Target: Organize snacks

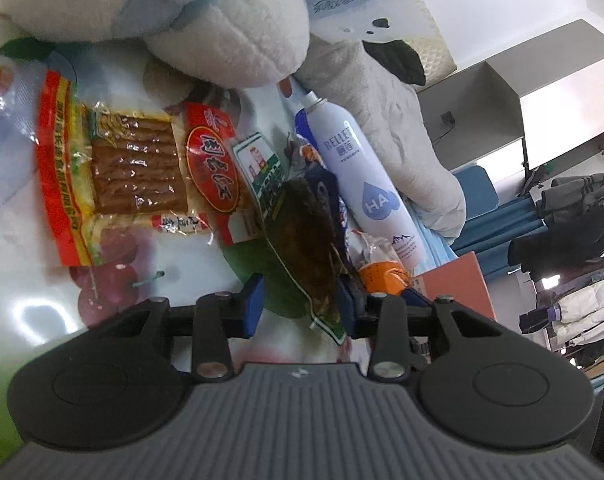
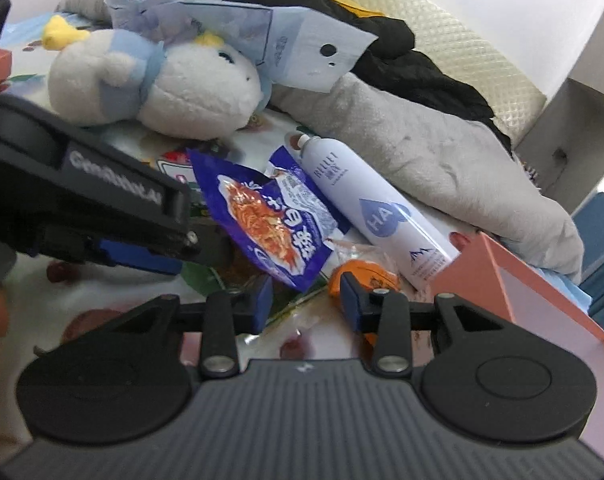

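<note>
Task looks near its start: no snack sorted yet, as far as visible. Snacks lie mixed w/ other stuff on worktop (image 1: 29,292) w/ fruit-print cover.

Left view: red pack (image 1: 113,168) of brown sticks lies flat at centre left, apart from the rest. Green pack (image 1: 297,248) w/ dark content runs from centre down to between pads of left gripper (image 1: 299,306); jaws partly apart, right pad seems to touch pack edge, left pad w/ gap, so not clenched on it yet.

Right view: blue pack (image 2: 261,220) at centre, half over green pack. Orange snack (image 2: 366,280) in clear wrap at lower centre, just beside right pad of right gripper (image 2: 306,300); jaws partly apart, nothing grasped.

Spray can (image 2: 374,208), plush toy (image 2: 157,84) and grey cloth (image 2: 442,168) crowd upper part; not snacks. Pink box (image 2: 542,300) at lower right, open, maybe the target; inside not visible enough to tell.

Left to do: pick each pack, group in one place. Almost all remains.
</note>
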Demonstrator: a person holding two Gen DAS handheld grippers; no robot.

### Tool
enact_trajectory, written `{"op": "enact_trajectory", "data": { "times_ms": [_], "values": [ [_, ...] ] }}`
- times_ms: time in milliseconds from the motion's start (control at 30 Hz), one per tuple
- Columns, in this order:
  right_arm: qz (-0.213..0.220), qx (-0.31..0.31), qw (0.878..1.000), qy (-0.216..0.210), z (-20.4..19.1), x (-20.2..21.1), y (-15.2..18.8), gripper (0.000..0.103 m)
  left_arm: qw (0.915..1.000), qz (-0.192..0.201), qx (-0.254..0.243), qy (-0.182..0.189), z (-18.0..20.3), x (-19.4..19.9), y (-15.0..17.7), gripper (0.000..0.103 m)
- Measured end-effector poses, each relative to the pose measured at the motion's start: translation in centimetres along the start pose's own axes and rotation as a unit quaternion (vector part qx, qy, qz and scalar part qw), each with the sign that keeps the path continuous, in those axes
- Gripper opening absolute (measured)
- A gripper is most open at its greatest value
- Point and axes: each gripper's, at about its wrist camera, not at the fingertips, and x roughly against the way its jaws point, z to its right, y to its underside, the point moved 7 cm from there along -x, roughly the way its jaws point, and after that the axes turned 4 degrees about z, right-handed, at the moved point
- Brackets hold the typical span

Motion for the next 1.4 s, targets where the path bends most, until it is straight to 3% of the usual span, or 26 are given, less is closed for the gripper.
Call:
{"op": "enact_trajectory", "data": {
  "times_ms": [133,233,300,367,500,667,1000,1400],
  "values": [
    [0.002,0.031,1.0,-0.006,-0.7,-0.7,-0.3,0.03,1.0,-0.004,0.001,0.004,0.0,-0.7,-0.4,0.041],
    [0.0,0.037,0.999,-0.005,-0.9,-1.0,-0.3,0.012,1.0,0.002,0.007,0.002,0.0,-1.1,-0.7,0.04],
    [0.001,0.021,1.0,-0.009,-0.6,-0.8,-0.3,0.009,0.9998,0.009,0.017,-0.008,-0.2,-1.1,-0.7,0.035],
    [0.001,0.01,1.0,-0.012,-0.4,-0.6,-0.3,0.008,0.9993,0.015,0.033,-0.007,-0.3,-1.3,-0.8,0.033],
    [0.005,-0.006,1.0,-0.011,-0.1,-0.1,-0.2,0.006,0.9986,0.018,0.042,-0.028,-0.3,-1.8,-0.8,0.014],
    [0.009,-0.022,1.0,-0.017,0.3,0.9,-0.4,0.005,0.9984,0.028,0.019,-0.044,0.4,-0.7,-0.7,0.006],
    [0.021,-0.029,0.998,-0.046,-0.7,5.8,0.2,0.003,0.9971,0.025,-0.016,-0.071,1.5,4.9,1.2,0.004],
    [-0.003,-0.031,0.996,-0.086,-3.0,11.8,3.5,0.003,0.9941,0.009,0.006,-0.107,-0.5,14.7,5.8,0.004]
  ]
}}
